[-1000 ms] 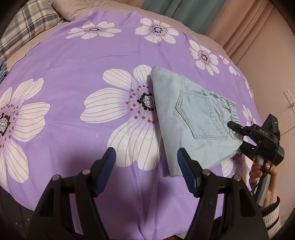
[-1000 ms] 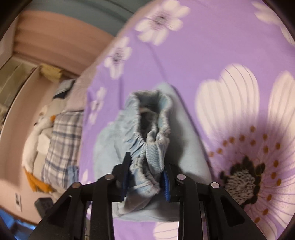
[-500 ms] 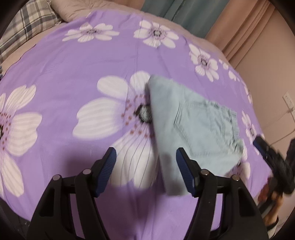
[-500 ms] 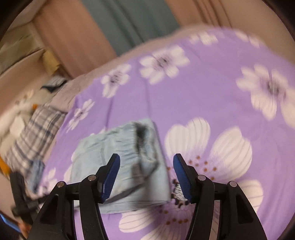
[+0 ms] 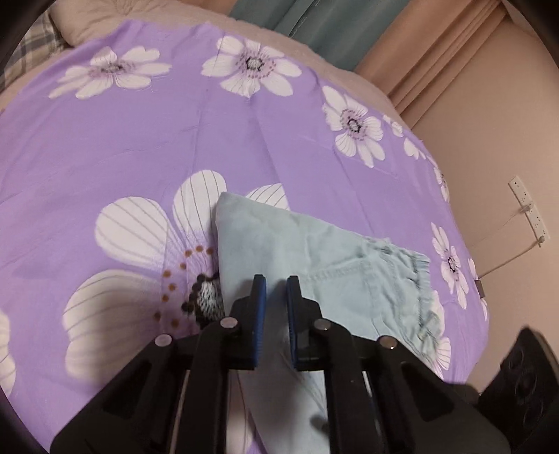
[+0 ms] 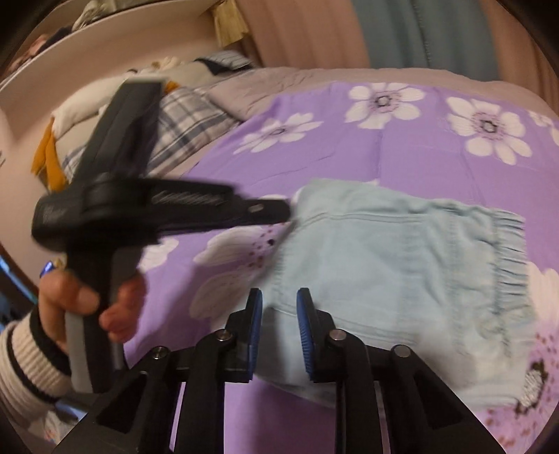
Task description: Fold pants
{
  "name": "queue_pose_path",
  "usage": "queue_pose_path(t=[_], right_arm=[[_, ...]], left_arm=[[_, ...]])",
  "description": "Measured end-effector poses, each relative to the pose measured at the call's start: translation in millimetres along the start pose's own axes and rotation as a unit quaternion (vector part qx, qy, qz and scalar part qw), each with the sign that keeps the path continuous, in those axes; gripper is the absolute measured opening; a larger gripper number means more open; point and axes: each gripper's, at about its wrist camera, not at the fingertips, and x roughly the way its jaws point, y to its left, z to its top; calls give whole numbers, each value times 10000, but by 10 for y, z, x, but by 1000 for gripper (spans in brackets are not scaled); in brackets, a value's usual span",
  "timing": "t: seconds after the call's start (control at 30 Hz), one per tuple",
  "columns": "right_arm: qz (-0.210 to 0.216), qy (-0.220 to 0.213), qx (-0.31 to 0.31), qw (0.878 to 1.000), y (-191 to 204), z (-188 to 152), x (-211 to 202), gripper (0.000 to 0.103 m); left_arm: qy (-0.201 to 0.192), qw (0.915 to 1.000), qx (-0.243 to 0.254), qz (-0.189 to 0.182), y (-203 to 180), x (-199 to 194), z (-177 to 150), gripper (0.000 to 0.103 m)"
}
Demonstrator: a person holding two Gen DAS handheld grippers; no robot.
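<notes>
Light blue folded pants (image 5: 314, 272) lie flat on the purple flowered bedspread (image 5: 139, 139), back pocket up, gathered waistband to the right. My left gripper (image 5: 276, 304) hovers over their near left part, jaws narrowed to a small gap with nothing between them. In the right wrist view the pants (image 6: 401, 265) lie ahead with the waistband at right. My right gripper (image 6: 279, 321) is over their near edge, jaws close together with a small gap, holding nothing. The left gripper also shows in the right wrist view (image 6: 279, 209), its tip at the pants' far left corner.
A plaid pillow (image 6: 185, 129) and piled bedding (image 6: 104, 97) lie at the head of the bed. Curtains (image 5: 332, 24) hang behind. A wall with a power strip (image 5: 527, 209) is to the right. The right gripper's body (image 5: 524, 377) shows at the lower right.
My right gripper let go of the waistband, pulled back and narrowed its jaws. My left gripper moved right over the pants and narrowed from wide open. The pants now lie flat.
</notes>
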Motion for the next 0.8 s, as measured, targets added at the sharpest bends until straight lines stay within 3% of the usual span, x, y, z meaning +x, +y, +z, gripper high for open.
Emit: queue_pose_path(t=[0.17, 0.3, 0.47, 0.6, 0.8], right_arm=[[50, 310, 5, 9995, -26, -64, 187, 21], [149, 465, 116, 9987, -101, -151, 233, 21], [197, 488, 72, 9986, -79, -171, 184, 21], [231, 358, 272, 9987, -119, -170, 53, 21], [-504, -214, 559, 9969, -454, -53, -334, 21]], left_arm=[[257, 9995, -84, 192, 152, 335, 73, 14], [163, 9996, -118, 198, 206, 403, 162, 16], [33, 9992, -285, 265, 283, 442, 369, 11], [-75, 9991, -242, 339, 231, 306, 373, 14], [-87, 9991, 228, 344, -16, 2, 12, 29]])
